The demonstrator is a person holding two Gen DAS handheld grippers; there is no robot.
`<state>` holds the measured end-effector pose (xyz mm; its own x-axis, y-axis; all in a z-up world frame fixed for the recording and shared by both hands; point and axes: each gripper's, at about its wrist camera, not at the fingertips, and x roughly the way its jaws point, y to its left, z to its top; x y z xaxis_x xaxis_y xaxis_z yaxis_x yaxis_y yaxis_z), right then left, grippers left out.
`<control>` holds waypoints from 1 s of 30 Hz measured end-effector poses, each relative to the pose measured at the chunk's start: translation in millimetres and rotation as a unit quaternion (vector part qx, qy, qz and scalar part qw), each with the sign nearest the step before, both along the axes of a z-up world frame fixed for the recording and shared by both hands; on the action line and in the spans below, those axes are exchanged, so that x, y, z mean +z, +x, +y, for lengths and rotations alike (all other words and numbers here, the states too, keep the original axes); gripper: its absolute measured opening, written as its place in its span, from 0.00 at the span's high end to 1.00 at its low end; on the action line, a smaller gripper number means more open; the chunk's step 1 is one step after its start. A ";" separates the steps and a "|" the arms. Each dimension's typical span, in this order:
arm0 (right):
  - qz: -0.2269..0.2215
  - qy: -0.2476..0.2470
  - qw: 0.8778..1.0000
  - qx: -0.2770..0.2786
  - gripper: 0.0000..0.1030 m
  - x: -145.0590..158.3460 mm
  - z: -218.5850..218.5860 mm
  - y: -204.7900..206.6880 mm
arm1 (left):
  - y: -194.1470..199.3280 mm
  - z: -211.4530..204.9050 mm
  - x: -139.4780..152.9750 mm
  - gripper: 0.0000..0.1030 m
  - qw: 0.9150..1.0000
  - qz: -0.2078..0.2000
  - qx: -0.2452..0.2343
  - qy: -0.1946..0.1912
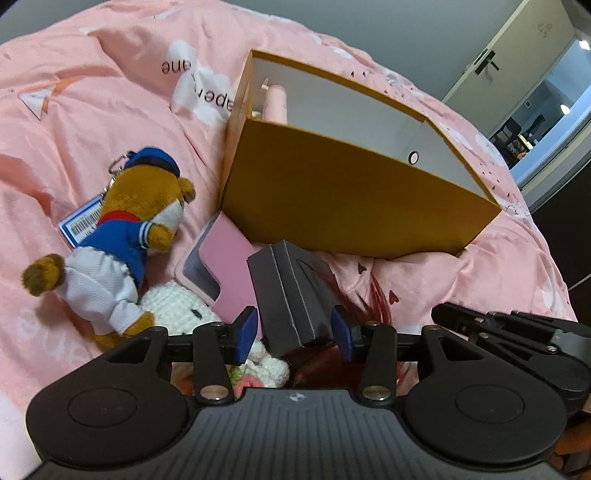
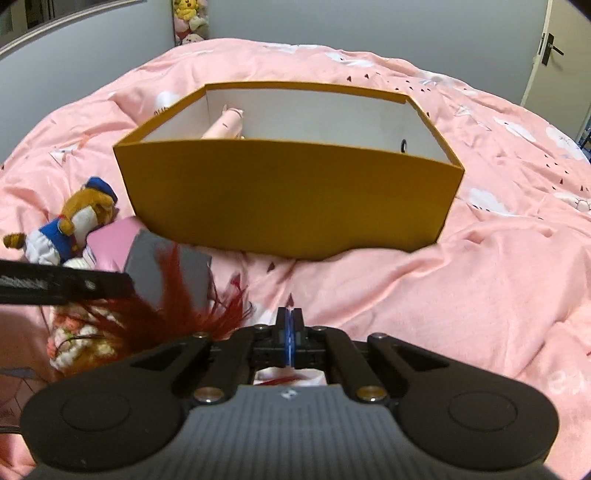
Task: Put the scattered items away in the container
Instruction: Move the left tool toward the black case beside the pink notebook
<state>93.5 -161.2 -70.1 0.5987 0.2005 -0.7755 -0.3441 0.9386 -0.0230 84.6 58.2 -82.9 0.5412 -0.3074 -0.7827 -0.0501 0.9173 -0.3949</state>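
Note:
An open orange box [image 1: 351, 192] [image 2: 288, 199] stands on the pink duvet, with a pale pink tube [image 1: 276, 99] [image 2: 225, 125] inside. My left gripper [image 1: 294, 330] is open, and a dark grey box [image 1: 288, 295] [image 2: 162, 266] stands between its blue pads, over red feathers [image 1: 373, 302] [image 2: 177, 306]. To its left lie a pink case [image 1: 221, 266], a white crocheted toy [image 1: 177, 306] and a plush bear in a blue sailor suit [image 1: 122, 236] [image 2: 70, 225]. My right gripper [image 2: 290, 328] is shut with nothing seen in it, in front of the orange box.
The duvet [image 2: 443, 277] is rumpled around the box, with bare folds to the right. A door [image 2: 546, 48] stands at the far right and plush toys [image 2: 190, 18] sit behind the bed. The right gripper's black body [image 1: 517, 332] lies close beside my left one.

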 end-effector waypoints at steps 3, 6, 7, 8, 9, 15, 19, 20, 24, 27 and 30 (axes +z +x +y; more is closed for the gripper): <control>-0.010 0.010 1.000 0.013 0.94 4.1 5.6 2.7 | 4.4 0.1 -6.6 0.50 1.000 0.008 -0.002 -0.009; -0.010 0.023 0.999 0.029 0.93 5.0 14.3 8.6 | 7.1 -0.8 -9.4 0.50 1.000 0.005 -0.009 -0.021; -0.007 0.030 0.999 0.033 0.93 5.4 16.5 10.6 | 8.1 -1.3 -10.2 0.50 1.000 0.004 -0.011 -0.026; -0.004 0.037 0.999 0.037 0.92 5.9 19.3 13.7 | 9.0 -1.5 -10.8 0.50 0.999 0.004 -0.014 -0.031; -0.002 0.043 0.998 0.041 0.90 6.4 21.5 15.4 | 9.5 -1.9 -11.4 0.50 0.999 0.001 -0.019 -0.041; 0.022 0.083 0.996 0.029 0.76 4.9 19.0 31.1 | 11.4 -8.0 -7.7 0.54 0.996 -0.026 -0.049 -0.074; 0.031 0.094 0.995 0.013 0.76 3.3 11.3 38.7 | 18.1 -17.0 -9.7 0.54 0.996 -0.022 -0.062 -0.065; 0.030 0.091 0.995 0.010 0.75 3.4 9.4 40.0 | 17.9 -17.8 -9.0 0.54 0.996 -0.022 -0.062 -0.060; 0.043 0.089 0.995 0.005 0.72 -2.9 2.8 43.2 | 12.9 -16.5 -3.2 0.54 0.998 -0.027 -0.043 -0.024; 0.058 0.088 0.994 0.019 0.71 -12.2 6.8 40.5 | 5.0 -10.1 2.9 0.54 0.999 -0.031 -0.019 0.003; 0.052 0.071 0.995 0.040 0.67 -16.9 17.8 35.5 | -2.4 -5.4 10.2 0.53 0.999 -0.030 0.007 0.040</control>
